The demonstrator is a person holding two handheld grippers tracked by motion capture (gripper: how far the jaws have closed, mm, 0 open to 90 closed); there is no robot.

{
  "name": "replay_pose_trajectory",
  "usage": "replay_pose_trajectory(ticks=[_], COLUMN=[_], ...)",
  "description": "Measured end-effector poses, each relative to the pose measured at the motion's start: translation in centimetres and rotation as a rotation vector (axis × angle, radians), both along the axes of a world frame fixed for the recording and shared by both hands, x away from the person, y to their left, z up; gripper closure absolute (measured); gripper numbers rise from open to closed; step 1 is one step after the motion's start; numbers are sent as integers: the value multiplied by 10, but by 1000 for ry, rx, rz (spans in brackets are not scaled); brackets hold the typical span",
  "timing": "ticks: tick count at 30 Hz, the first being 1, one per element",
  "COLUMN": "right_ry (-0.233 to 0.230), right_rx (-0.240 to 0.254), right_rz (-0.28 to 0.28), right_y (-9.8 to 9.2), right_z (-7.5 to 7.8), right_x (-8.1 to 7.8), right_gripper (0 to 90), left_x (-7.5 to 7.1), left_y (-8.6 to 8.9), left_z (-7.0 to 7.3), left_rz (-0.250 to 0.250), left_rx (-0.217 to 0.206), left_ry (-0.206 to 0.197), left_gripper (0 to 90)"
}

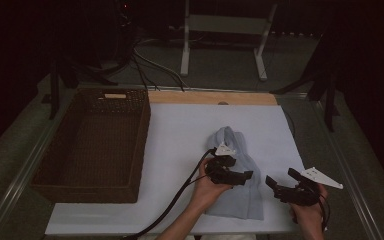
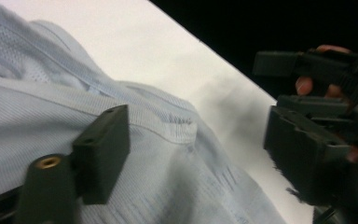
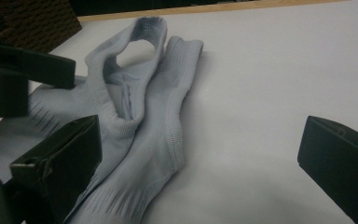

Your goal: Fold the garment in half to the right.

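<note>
The pale blue socks (image 1: 236,172) lie lengthwise on the white mat (image 1: 180,130), right of the basket (image 1: 92,145). Left gripper (image 1: 240,176) hovers over them, jaws parted; right gripper (image 1: 280,182), wide open, waits beside.

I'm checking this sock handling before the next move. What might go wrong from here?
The left gripper is open above the pale blue socks, so a closing grip may pinch one layer only. The right gripper sits close by and the two might collide. The wicker basket is far left, so a loose grip may drop them.
</note>
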State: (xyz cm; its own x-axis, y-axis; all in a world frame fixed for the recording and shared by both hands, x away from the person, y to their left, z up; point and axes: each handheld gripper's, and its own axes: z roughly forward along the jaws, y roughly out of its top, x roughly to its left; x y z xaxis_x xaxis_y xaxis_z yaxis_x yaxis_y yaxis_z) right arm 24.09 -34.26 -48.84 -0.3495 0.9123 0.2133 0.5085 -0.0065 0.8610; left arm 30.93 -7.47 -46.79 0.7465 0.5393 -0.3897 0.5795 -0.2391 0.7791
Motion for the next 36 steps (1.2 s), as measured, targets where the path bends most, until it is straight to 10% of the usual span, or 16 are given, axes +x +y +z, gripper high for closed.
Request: replay_pose_trajectory(ticks=[6,21,36], right_ry=[-1,-6,-7], right_rx=[1,0,7], right_rz=[0,4,13], right_y=[0,1,4], right_z=[0,0,-1], right_x=[0,-1,-1], right_gripper=[0,0,0], left_x=[0,-4,-5], left_y=[7,45,87], left_z=[3,15,16], left_rz=[-9,35,74], left_rx=[-18,30,22], left_ry=[-29,-179,-202], left_gripper=[47,14,15])
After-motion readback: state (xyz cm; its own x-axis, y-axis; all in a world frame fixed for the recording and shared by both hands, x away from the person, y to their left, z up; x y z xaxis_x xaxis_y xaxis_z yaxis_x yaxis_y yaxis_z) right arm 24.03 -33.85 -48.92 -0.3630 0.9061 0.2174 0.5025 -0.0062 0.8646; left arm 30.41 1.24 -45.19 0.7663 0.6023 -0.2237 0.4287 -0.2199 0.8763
